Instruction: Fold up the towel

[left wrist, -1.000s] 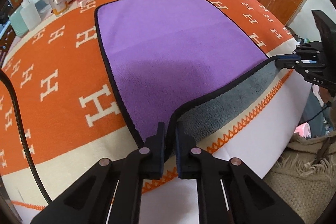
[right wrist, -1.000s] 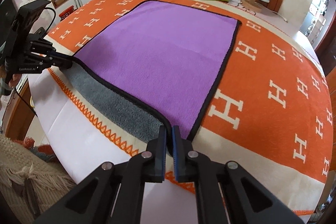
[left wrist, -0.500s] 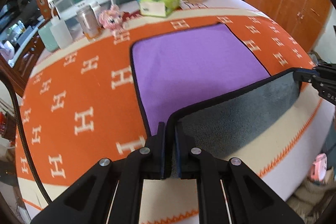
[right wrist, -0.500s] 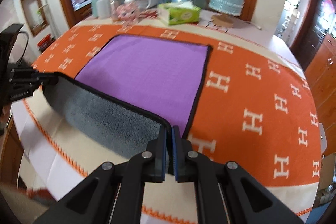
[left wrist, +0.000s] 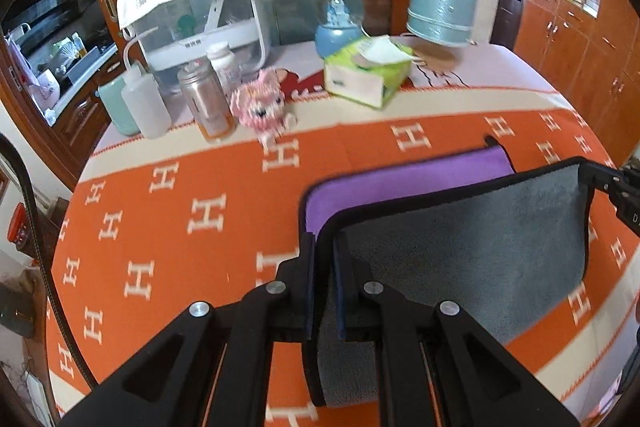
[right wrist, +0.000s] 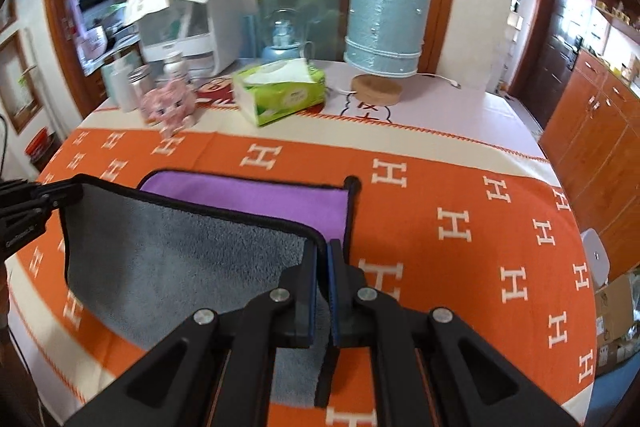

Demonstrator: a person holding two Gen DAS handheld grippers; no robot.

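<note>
The towel (left wrist: 472,239) is purple on top and grey underneath, with black trim. Its near edge is lifted off the table, so the grey side (right wrist: 180,259) faces me and only a strip of purple (right wrist: 256,197) shows beyond it. My left gripper (left wrist: 324,247) is shut on the near left corner. My right gripper (right wrist: 323,251) is shut on the near right corner. Each gripper shows at the edge of the other's view, the right one (left wrist: 616,183) and the left one (right wrist: 36,199).
The table has an orange cloth with white H marks (left wrist: 180,227). At its far side stand a green tissue box (right wrist: 280,95), a pink toy (left wrist: 262,105), bottles (left wrist: 148,103), a metal can (left wrist: 206,103), a blue lamp (right wrist: 386,23) and a white appliance (left wrist: 200,7).
Both grippers have raised the towel's near edge and carried it toward the far edge. Much more grey underside shows and far less purple.
</note>
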